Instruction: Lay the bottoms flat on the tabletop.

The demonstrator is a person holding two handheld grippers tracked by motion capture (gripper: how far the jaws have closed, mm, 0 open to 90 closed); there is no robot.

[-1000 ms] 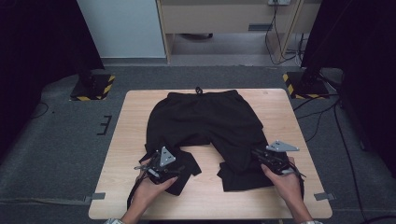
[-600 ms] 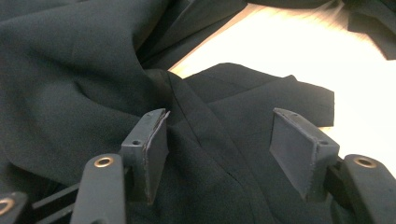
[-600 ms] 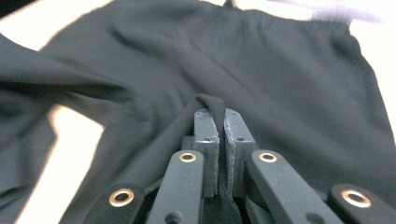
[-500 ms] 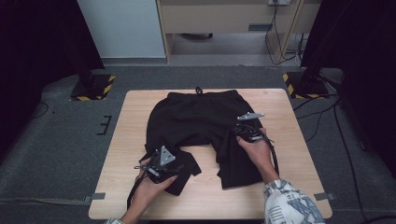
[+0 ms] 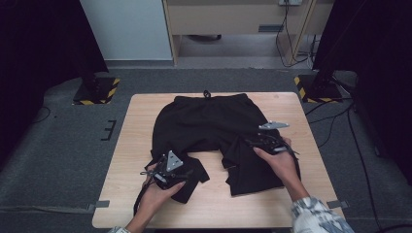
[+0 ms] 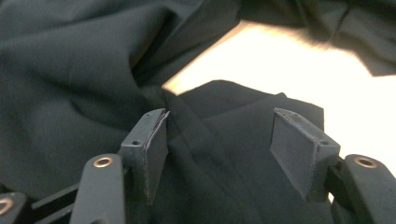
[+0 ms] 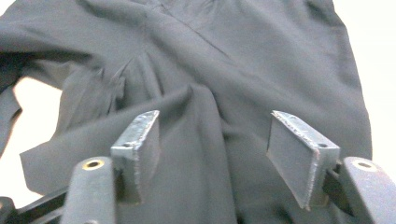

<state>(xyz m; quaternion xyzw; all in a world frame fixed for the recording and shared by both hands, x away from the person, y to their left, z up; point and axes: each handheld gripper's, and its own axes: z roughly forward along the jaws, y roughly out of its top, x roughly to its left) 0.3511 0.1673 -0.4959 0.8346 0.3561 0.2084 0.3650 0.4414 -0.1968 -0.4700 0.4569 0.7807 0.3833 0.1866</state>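
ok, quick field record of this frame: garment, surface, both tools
garment: black shorts, waistband at the far side, both legs folded up
surface: wooden table
left tool: jaws apart, over the folded left leg
right tool: jaws just opened, fabric below, nothing pinched
fold state: partly done

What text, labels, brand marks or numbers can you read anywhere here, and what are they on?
None readable.
Black shorts: plain cloth, no print, tag or logo showing.
Table: bare wood, no marking.
Left gripper and right gripper: no lettering on the jaws or the grey plates.
Yellow and black striped stand feet on the floor: warning stripes, no words.
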